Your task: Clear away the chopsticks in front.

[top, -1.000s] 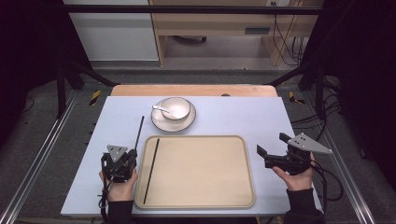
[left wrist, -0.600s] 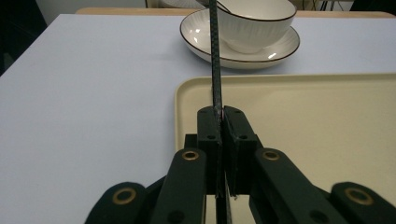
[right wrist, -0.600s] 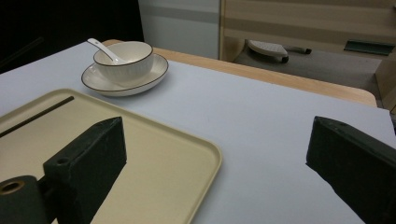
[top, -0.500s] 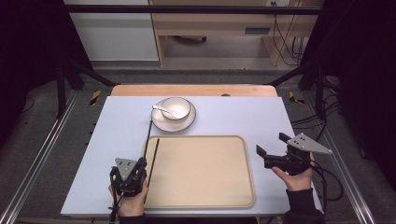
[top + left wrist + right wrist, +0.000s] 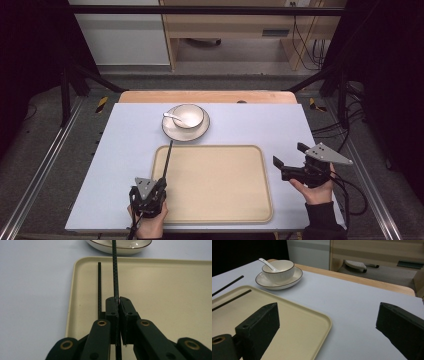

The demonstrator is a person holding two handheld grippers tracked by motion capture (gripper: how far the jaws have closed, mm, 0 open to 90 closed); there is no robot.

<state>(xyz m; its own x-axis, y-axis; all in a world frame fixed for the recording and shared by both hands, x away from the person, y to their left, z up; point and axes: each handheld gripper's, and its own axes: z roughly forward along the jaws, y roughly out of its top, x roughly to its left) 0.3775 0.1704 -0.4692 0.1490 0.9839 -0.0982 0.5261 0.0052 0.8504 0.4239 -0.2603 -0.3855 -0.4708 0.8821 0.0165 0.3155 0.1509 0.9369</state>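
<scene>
Pulled nearer the table's front edge, left hand-held gripper (image 5: 159, 186) clamps a thin black chopstick (image 5: 115, 270); right hand-held gripper (image 5: 290, 161) gapes.

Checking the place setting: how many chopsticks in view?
2. One chopstick lies on the tray along its left edge. The other chopstick is clamped in the left gripper, pointing toward the plate.

Desk (image 5: 125, 150), pale lavender top, wooden strip at far edge.
Beige tray (image 5: 220, 200) lies just right of the left gripper (image 5: 149, 196); saucer (image 5: 172, 132) farther ahead, beyond tray.
</scene>
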